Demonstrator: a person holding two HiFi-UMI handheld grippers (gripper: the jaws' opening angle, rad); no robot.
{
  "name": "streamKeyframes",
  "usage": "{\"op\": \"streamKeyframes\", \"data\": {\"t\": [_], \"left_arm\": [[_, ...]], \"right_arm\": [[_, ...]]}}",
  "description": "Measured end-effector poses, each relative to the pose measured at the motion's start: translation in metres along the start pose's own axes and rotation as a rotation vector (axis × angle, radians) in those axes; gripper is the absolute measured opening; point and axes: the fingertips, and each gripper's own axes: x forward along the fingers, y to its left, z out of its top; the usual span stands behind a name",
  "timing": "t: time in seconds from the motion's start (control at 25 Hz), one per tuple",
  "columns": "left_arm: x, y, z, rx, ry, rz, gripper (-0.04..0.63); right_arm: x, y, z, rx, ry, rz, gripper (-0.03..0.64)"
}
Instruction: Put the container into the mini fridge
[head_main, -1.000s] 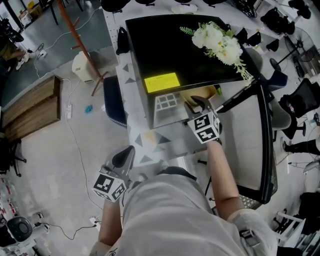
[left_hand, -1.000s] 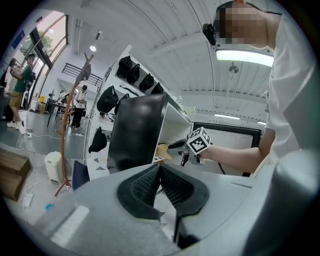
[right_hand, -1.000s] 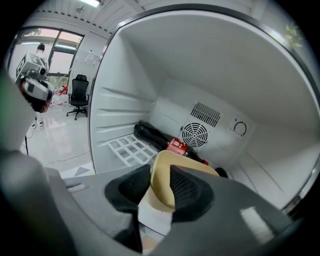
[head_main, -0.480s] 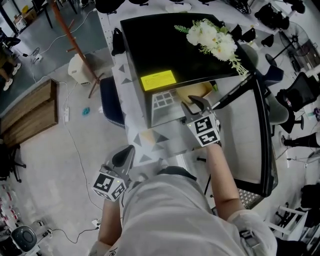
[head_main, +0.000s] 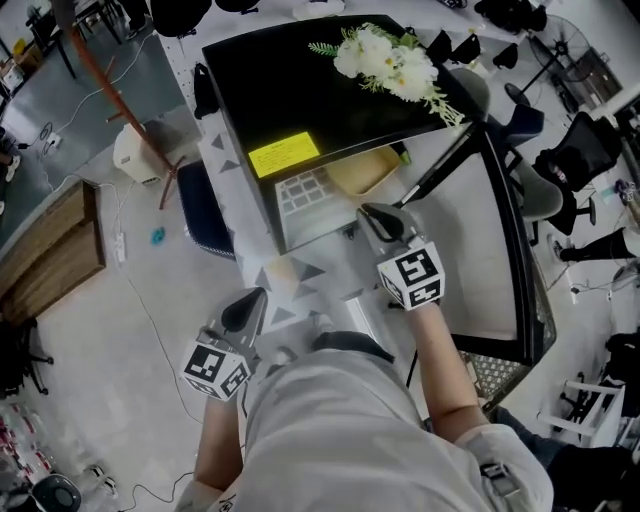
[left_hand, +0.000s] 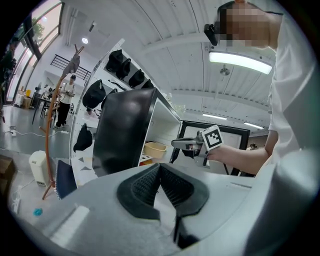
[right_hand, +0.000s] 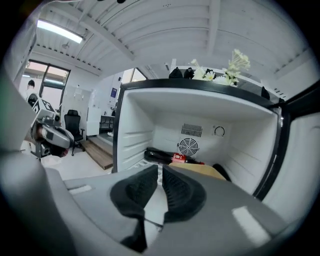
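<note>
The black mini fridge (head_main: 300, 95) stands with its door (head_main: 495, 250) swung wide to the right. The pale yellow container (head_main: 365, 172) sits inside on the fridge floor, also visible in the left gripper view (left_hand: 155, 149) and the right gripper view (right_hand: 197, 170). My right gripper (head_main: 372, 214) hovers just outside the fridge opening, apart from the container; its jaws are closing to a narrow gap with nothing between them (right_hand: 160, 170). My left gripper (head_main: 245, 310) hangs low at my left side, shut and empty (left_hand: 160, 167).
White flowers (head_main: 385, 62) and a yellow label (head_main: 283, 155) lie on the fridge top. A dark bottle with a red label (right_hand: 172, 156) lies at the back of the fridge. A coat stand (head_main: 110, 90) and a wooden platform (head_main: 50, 240) are to the left.
My right gripper has drawn back out of the fridge, leaving the container inside, and its jaws have narrowed. The left gripper has stayed put.
</note>
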Motion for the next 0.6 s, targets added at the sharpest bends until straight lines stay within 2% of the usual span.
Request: {"op": "streamKeyframes", "data": {"t": [0.2,0.6], "left_arm": [[0.008,-0.007,-0.001,0.010,0.014,-0.051,0.009],[0.027,-0.026,-0.004,0.019,0.034,-0.169,0.009]], "right_arm": [[-0.028,0.016,0.001,0.050,-0.041,-0.004,0.011],[-0.071,0.052,-0.016,0.145,-0.074,-0.021,0.006]]}}
